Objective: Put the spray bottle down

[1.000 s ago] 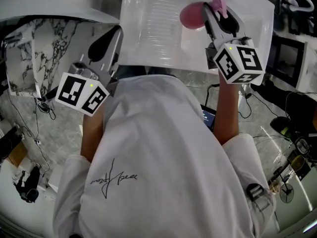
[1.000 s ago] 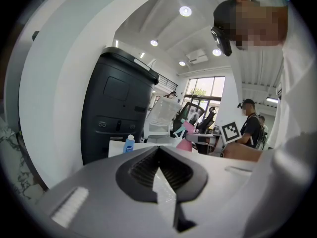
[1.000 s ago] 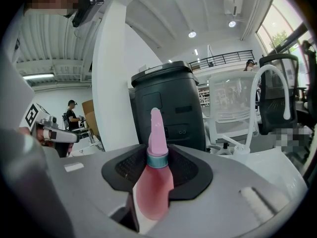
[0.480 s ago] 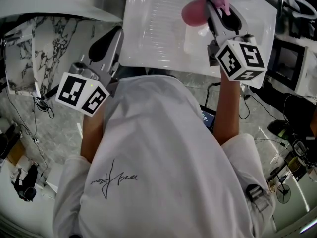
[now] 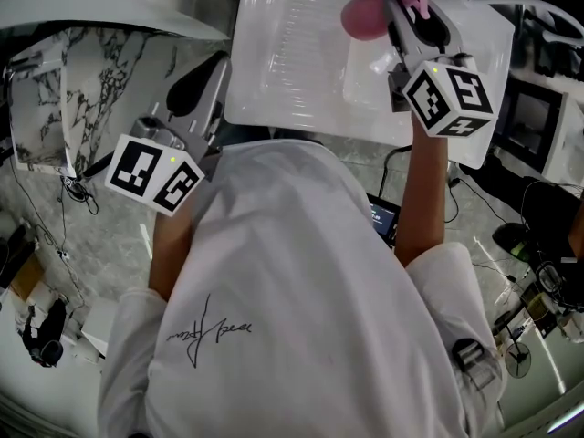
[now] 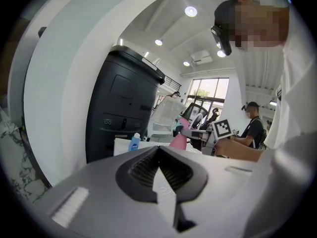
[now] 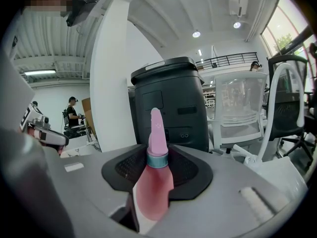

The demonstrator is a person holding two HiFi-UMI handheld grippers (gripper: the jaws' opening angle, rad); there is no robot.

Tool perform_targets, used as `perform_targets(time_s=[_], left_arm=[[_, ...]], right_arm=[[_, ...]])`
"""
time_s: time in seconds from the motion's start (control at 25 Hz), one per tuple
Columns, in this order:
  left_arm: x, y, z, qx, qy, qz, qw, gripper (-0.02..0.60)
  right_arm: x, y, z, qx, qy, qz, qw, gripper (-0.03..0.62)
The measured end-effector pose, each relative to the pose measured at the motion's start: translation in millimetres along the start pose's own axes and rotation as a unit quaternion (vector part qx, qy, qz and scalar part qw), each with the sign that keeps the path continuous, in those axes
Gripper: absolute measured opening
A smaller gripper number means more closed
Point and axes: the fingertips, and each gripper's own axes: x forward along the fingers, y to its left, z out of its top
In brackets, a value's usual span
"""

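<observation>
While R gripper (image 5: 407, 12) clamps pink spray bottle (image 5: 363, 14) by body below collar, bottle sits upright over far-right of white table (image 5: 283, 62); base faces surface, straight below fingers. L gripper (image 5: 203, 78) jaws together, empty, near-left, farther off.

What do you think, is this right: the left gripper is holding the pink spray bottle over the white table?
Not quite. It's the right gripper that holds the pink spray bottle over the white table; the right gripper view shows the bottle clamped between its jaws. The left gripper has its jaws together with nothing between them.
</observation>
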Motion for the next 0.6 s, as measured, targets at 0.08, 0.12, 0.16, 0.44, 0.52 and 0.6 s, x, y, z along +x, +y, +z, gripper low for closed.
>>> perform_targets(time_s=[0.08,0.12,0.16,0.44,0.52,0.6], left_arm=[[0,1,1,0.0,-0.001,0.001,1.0,0.005],[-1,2,1,0.0,0.0,0.001,1.0,0.005],[-1,3,1,-0.001,0.0,0.001,1.0,0.005],[-5,11,-4,-0.006,0.004,0.008,0.9999,0.005],[-5,12,-5,-0.008,0.006,0.008,0.9999,0.005],[-5,14,-5,-0.009,0.007,0.008,0.9999,0.005]], right_arm=[[4,0,1,-0.003,0.0,0.002,1.0,0.129],[5,-1,1,-0.004,0.001,0.002,1.0,0.129],[7,-1,1,-0.006,0.001,0.003,1.0,0.129],[18,-3,-1,-0.011,0.007,0.006,1.0,0.129],[21,-5,-1,-0.013,0.007,0.007,1.0,0.129],[25,-6,0,-0.013,0.007,0.007,1.0,0.129]])
